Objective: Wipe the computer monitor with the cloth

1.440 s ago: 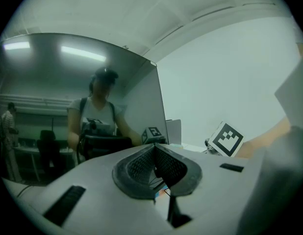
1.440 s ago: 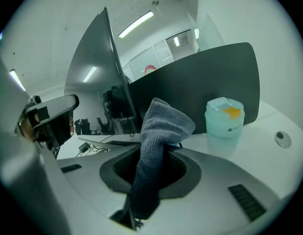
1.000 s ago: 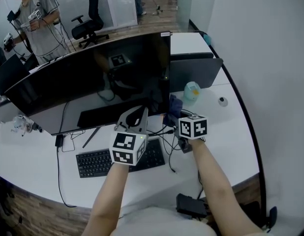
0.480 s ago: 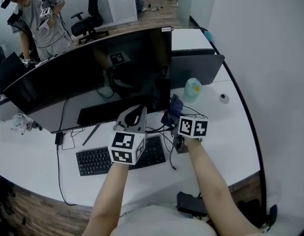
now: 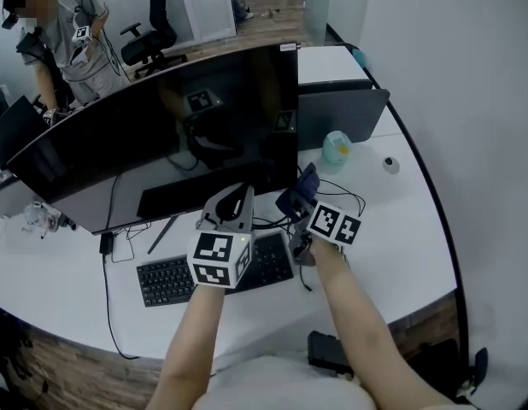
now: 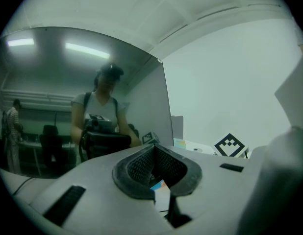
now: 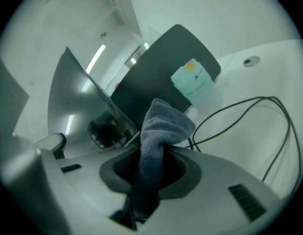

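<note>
Desk (image 5: pixel 392 220): white, curved, carries the monitor (image 5: pixel 161 135); screen dark. Keyboard (image 5: pixel 170 282): in front of the monitor, below its lower edge. Left gripper (image 5: pixel 237 202): before the monitor's lower right part, jaws pressed together, nothing between them. Right gripper (image 7: pixel 150 168): just off the monitor's lower right corner, jaws clamped on the cloth (image 7: pixel 164 126). Cloth: grey-blue, bunched, projecting past the jaw tips beside that corner; contact with screen not discernible.

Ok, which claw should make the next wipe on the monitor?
Right. The right claw is shut on the cloth, close by the monitor; the left claw is shut and empty.
</note>
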Available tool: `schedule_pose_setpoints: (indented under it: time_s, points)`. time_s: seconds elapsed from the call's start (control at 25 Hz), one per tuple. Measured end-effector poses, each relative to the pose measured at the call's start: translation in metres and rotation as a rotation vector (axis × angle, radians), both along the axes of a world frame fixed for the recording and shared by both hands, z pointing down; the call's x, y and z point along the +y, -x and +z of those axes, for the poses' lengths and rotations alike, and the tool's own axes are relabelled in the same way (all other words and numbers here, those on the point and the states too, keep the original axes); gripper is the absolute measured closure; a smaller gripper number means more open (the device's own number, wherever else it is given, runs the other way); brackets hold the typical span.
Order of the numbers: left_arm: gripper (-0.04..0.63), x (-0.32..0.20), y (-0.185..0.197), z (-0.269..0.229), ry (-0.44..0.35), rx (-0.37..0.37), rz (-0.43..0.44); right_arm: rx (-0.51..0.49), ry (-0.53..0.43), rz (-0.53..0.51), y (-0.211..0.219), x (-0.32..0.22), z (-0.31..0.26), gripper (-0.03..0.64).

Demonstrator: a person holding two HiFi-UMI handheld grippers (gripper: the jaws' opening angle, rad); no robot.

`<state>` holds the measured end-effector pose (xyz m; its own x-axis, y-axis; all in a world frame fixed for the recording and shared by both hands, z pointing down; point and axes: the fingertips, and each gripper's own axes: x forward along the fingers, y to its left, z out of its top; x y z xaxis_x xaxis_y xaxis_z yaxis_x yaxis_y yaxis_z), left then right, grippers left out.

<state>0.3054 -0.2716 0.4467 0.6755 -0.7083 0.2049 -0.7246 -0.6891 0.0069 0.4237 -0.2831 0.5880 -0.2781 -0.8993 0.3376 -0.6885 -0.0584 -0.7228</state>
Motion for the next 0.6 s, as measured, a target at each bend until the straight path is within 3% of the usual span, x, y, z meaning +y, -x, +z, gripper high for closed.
schedule_pose_setpoints:
  time_s: [0.6]
  points:
    - [0.586,0.005,0.028,-0.003,0.000,-0.003,0.009,-0.237,-0.089,0.215,0.004,0.001,-0.004,0.525]
